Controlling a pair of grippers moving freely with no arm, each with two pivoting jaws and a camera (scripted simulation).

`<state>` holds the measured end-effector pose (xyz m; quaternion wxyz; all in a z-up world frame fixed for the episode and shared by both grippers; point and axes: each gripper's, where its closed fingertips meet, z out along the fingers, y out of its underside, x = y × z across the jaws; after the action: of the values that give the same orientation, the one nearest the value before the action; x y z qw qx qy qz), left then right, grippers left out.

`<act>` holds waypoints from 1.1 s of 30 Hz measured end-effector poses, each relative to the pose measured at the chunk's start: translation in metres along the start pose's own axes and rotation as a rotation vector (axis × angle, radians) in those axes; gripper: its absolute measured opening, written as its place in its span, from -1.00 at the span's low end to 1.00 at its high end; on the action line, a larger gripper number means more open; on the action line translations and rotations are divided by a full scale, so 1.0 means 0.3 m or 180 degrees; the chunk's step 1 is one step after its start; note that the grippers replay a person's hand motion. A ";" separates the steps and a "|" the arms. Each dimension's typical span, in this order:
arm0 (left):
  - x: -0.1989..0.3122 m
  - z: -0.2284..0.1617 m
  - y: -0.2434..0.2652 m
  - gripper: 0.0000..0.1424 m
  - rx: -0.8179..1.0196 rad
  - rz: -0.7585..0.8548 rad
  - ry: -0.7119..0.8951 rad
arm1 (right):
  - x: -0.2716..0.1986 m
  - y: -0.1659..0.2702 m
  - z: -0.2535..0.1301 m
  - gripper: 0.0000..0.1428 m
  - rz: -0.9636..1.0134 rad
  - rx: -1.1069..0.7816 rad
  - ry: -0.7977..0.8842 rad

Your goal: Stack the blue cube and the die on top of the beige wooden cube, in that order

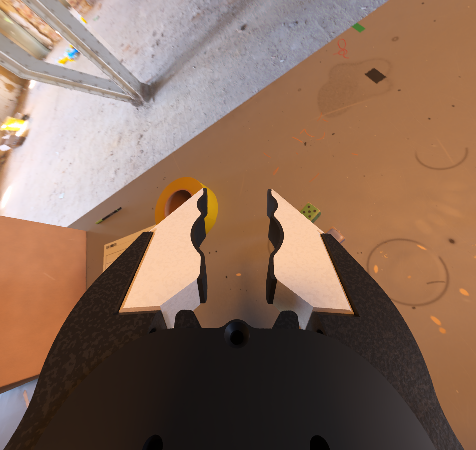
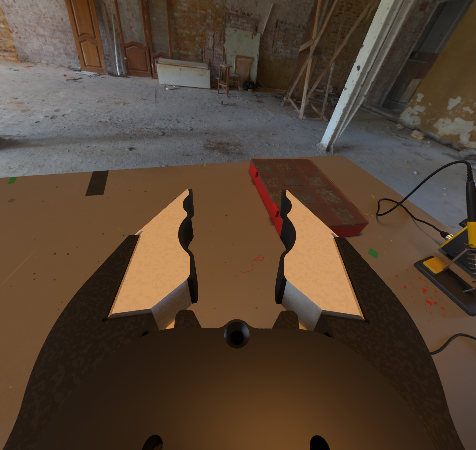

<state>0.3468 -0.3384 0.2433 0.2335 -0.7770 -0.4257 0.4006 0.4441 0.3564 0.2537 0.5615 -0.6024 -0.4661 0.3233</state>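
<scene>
Die sits just beyond your left gripper's right fingertip, off-centre; both grippers gape empty, right gripper sees no cube.

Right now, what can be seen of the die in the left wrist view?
The die is a small light-green cube with dark pips; five show on its upper face. It sits on the brown table, turned corner-on to the camera, just beyond the right finger of the open left gripper, which hides its lower left part. Nothing grips it.
</scene>
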 end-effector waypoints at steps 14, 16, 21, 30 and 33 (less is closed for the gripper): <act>0.270 0.181 0.336 -0.41 -0.1180 0.1159 0.1698 | 0.021 0.012 0.012 -0.04 0.0073 -0.0039 -0.0098; 0.352 0.198 0.363 -0.42 -0.1169 0.1310 0.2022 | 0.025 0.018 0.014 -0.04 0.0083 -0.0061 -0.0101; 0.449 0.249 0.434 -0.48 -0.1156 0.1814 0.2241 | 0.026 0.032 0.021 -0.04 0.0126 -0.0109 -0.0150; 0.490 0.326 0.473 -0.44 -0.1198 0.1906 0.2262 | 0.007 0.042 0.034 -0.04 0.0092 -0.0150 -0.0218; 0.495 0.340 0.484 -0.52 -0.1279 0.1911 0.2246 | 0.003 0.047 0.038 -0.04 0.0100 -0.0173 -0.0253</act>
<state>0.3788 -0.2869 0.0201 0.0835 -0.9828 -0.1473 0.0732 0.4369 0.3624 0.2381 0.5208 -0.6114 -0.4871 0.3430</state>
